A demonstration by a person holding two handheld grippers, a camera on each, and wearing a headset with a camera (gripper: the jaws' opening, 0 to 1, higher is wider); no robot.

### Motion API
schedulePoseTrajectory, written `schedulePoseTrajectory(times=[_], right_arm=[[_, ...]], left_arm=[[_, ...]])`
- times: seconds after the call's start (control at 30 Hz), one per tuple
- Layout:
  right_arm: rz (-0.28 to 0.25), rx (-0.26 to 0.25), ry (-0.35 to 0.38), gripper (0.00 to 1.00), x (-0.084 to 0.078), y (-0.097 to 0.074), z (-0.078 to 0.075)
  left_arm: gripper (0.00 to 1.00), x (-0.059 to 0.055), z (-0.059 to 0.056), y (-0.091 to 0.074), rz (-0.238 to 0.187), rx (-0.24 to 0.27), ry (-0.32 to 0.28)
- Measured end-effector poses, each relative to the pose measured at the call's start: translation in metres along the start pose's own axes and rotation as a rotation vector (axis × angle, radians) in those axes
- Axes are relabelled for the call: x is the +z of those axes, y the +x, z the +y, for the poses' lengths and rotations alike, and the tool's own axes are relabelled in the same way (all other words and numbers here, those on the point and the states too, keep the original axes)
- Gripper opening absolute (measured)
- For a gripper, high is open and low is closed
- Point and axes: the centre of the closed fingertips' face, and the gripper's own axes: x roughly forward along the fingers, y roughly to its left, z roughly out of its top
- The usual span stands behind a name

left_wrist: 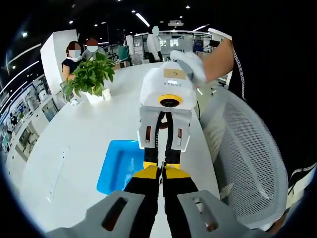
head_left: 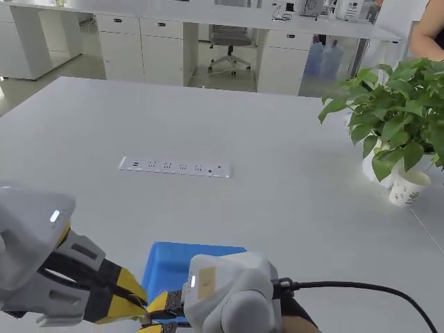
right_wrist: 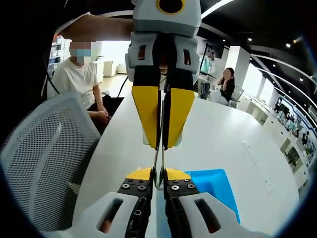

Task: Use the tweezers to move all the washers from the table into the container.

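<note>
Head view: shows the left claw [head_left: 158,305] and the right claw [head_left: 175,302] meeting tip to tip low over the near part of the white counter [head_left: 291,201], right at the near edge of the blue container [head_left: 208,251]. Cannot tell from here how far apart either pair of jaws stands.

Right gripper view: shows the tweezers [right_wrist: 158,158] as a thin steel strip running between the two claws, lifted above the counter, just beside the container. Has the right claw pinched almost flat on one end and the left claw, opposite it, closed on the other.

Left gripper view: shows the left claw squeezed together with only a hairline between the jaws, facing the right claw, container just beside.

Probably handles as light, springy and slick: thin metal, apt to twist or slide under a flat pinch. Best gripped across both flat arms around mid-length, leaving the points free to close. Expect the washers to be small, flat and prone to skidding; best nipped at the rim.
</note>
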Motion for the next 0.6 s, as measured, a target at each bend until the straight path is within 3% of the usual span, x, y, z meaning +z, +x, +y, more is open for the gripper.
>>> schedulePoseTrajectory(times=[0.33, 0.6], right_arm=[[0.003, -0.026, -0.003, 0.09, -0.004, -0.004, -0.022], [0.005, -0.041, 0.006, 0.09, -0.009, -0.002, -0.04]], left_arm=[[0.04, 0.005, 0.02, 0.004, -0.003, 0.003, 0.014], [0.04, 0.003, 0.038, 0.008, 0.004, 0.008, 0.017]])
